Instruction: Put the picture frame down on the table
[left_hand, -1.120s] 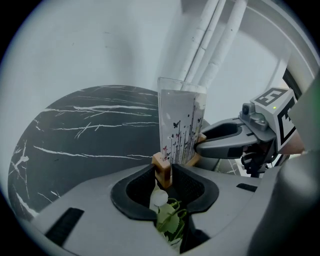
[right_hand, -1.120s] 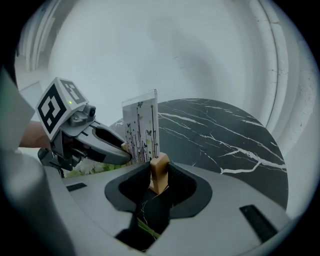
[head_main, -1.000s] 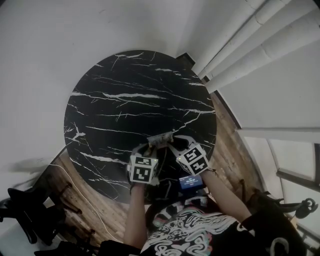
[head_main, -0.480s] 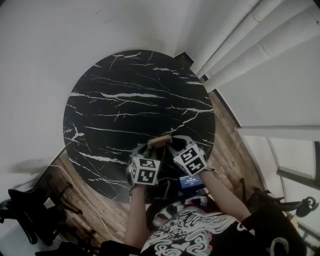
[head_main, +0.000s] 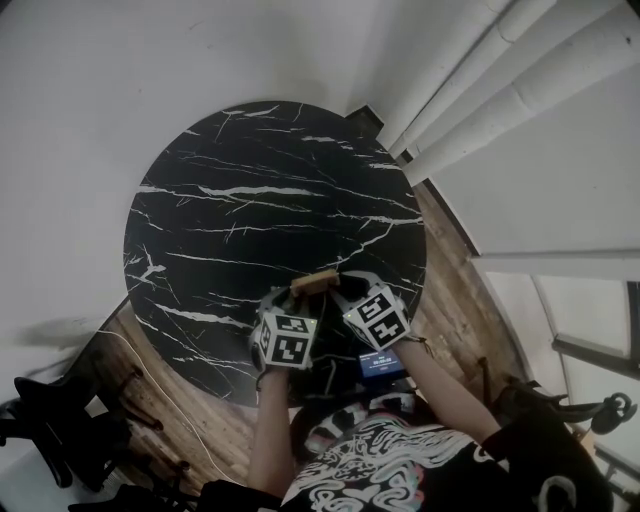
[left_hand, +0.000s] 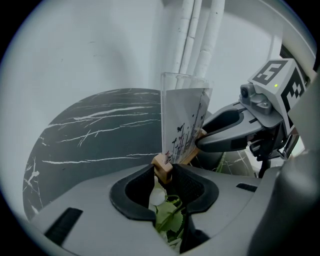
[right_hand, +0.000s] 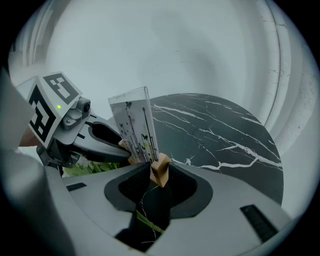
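Note:
The picture frame is a clear pane with a printed card, standing in a light wooden base. It hangs over the near edge of the round black marble table. My left gripper is shut on one end of the wooden base, with the pane rising upright ahead of it. My right gripper is shut on the other end of the base, with the pane to its left. Each gripper view shows the other gripper: the right gripper and the left gripper. Whether the base touches the table I cannot tell.
The table's far part is bare marble with white veins. A small device with a blue screen sits at my waist. A dark chair stands at the lower left on the wooden floor. White pipes run along the wall at the right.
The frame has tipped a little between the grippers: in the head view its pale face showed before, now its wooden base shows. Both hands have stayed where they were.

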